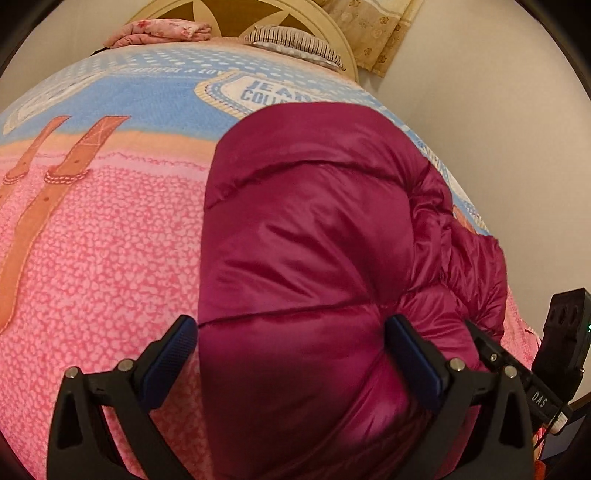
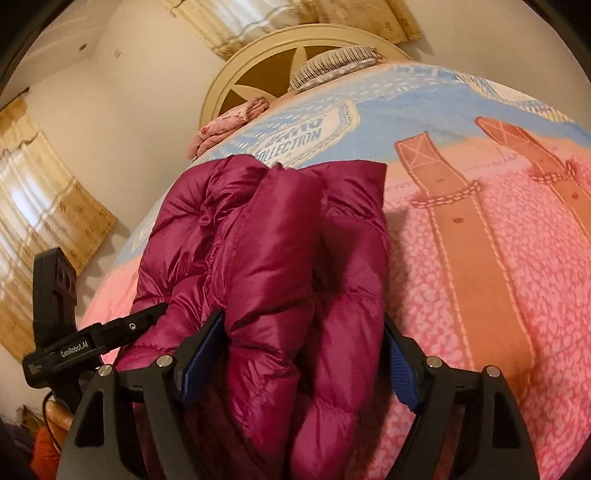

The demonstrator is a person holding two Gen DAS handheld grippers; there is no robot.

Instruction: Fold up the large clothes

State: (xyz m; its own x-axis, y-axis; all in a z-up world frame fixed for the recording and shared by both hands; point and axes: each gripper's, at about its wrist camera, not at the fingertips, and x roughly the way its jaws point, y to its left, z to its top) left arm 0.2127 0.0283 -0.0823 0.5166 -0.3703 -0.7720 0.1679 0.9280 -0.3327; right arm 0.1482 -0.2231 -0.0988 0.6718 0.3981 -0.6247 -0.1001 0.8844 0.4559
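Observation:
A magenta quilted puffer jacket [image 1: 314, 229] lies folded on the bed's pink and blue blanket [image 1: 103, 240]. My left gripper [image 1: 291, 332] is open wide, its blue pads [image 1: 410, 350] on either side of the jacket's near end. In the right wrist view the jacket [image 2: 266, 236] shows as bunched folds. My right gripper [image 2: 303, 343] is open too, its blue pads [image 2: 203, 350] straddling the near folds. The other gripper shows at the frame edge in each view [image 1: 561, 332] [image 2: 55, 295].
The blanket [image 2: 480, 258] covers the whole bed. A folded pink floral cloth [image 1: 162, 31] and a striped pillow [image 1: 291, 40] lie at the cream headboard [image 2: 258, 62]. Yellow curtains [image 2: 37, 192] hang on the white walls. The bed's edge lies just past the jacket [image 1: 517, 295].

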